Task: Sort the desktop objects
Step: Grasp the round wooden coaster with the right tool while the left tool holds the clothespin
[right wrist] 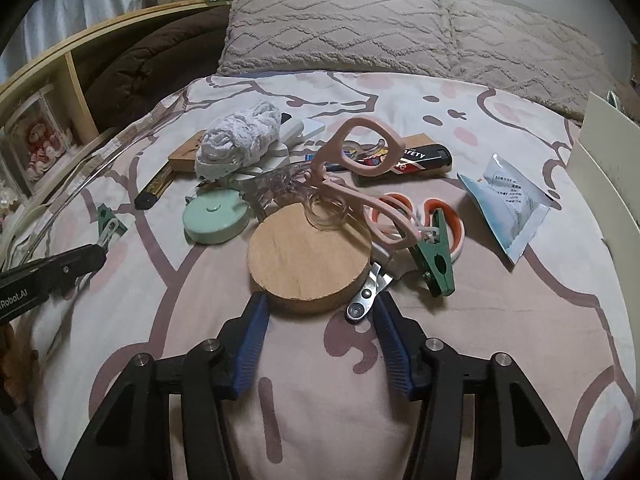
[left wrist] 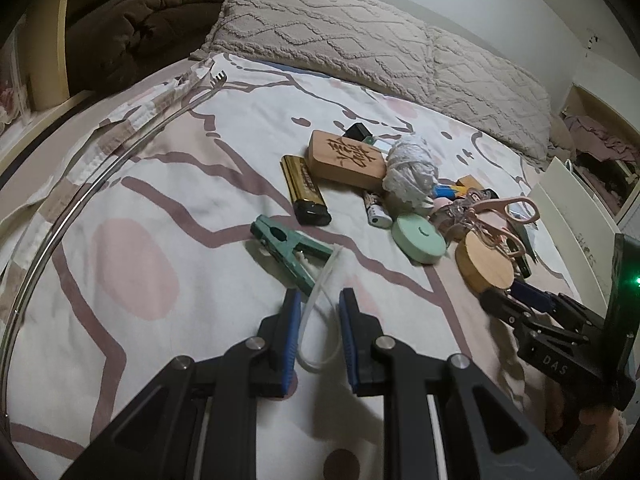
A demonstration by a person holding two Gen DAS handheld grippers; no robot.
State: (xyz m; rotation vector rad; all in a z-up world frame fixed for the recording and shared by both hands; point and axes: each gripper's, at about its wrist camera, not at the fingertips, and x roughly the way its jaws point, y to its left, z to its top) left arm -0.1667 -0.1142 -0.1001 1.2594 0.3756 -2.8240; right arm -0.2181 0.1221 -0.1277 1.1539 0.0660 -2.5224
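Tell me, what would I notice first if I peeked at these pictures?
Probably the jumble of small things heaped on the bed cover, with pink scissors sticking up on top of a round wooden disc. A fluffy white bundle sits behind it, beside a mint-green round case. Off to the left lies a green clip, its clear loop between the left gripper fingers.

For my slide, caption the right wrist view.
Right claw open around the wooden disc amid clutter on a bed.
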